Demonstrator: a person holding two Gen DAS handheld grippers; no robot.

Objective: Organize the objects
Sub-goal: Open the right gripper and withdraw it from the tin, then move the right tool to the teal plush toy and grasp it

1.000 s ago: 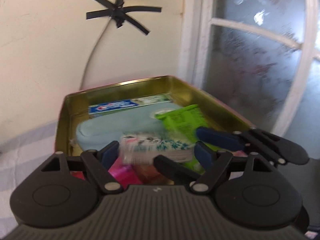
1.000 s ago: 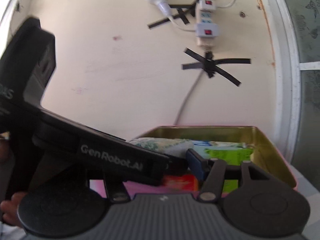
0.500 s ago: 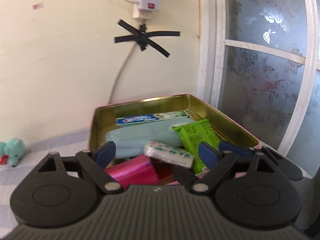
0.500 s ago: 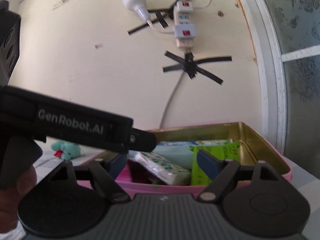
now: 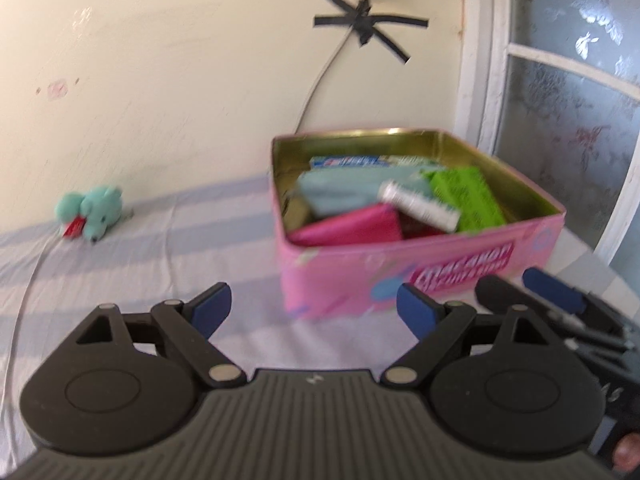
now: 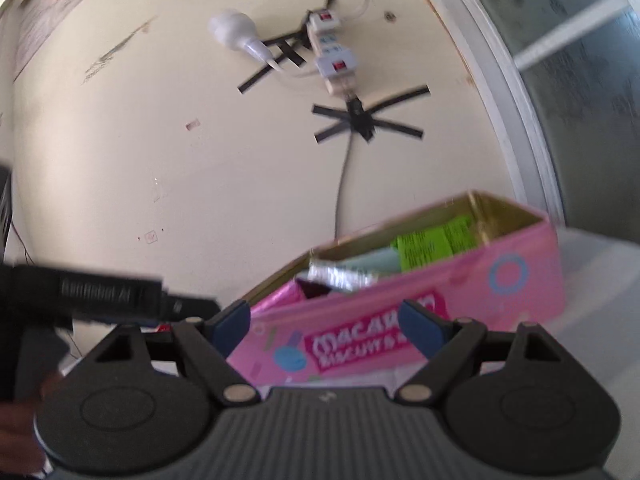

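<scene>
Far off to the left of the left gripper (image 5: 316, 306), against the wall, lies a small teal plush toy (image 5: 90, 214) on the striped cloth (image 5: 160, 248), the only loose item in sight. The left gripper's jaws have just been opening and now stand released, with nothing between them but bare cloth. Ahead and a little right of its fingers sits the pink macaron biscuit tin (image 5: 416, 268), lid off, already holding a toothpaste box (image 5: 352, 161), a pale blue pouch (image 5: 340, 192), a magenta pouch (image 5: 352, 230), a white printed packet (image 5: 420, 206) and a green packet (image 5: 468, 196). Further right, the right gripper (image 6: 326, 318) has likewise just opened its jaws and holds nothing; the tin's pink front wall fills the space just beyond its fingertips.

Judging by this, the plush toy is what remains to be packed. The left gripper is the nearer one. It should swing left, come in low along the cloth, straddle the toy's body rather than its red tag, and close gently. The right gripper is best kept clear of the tin's opening so the toy can be set on top of the pouches.
</scene>
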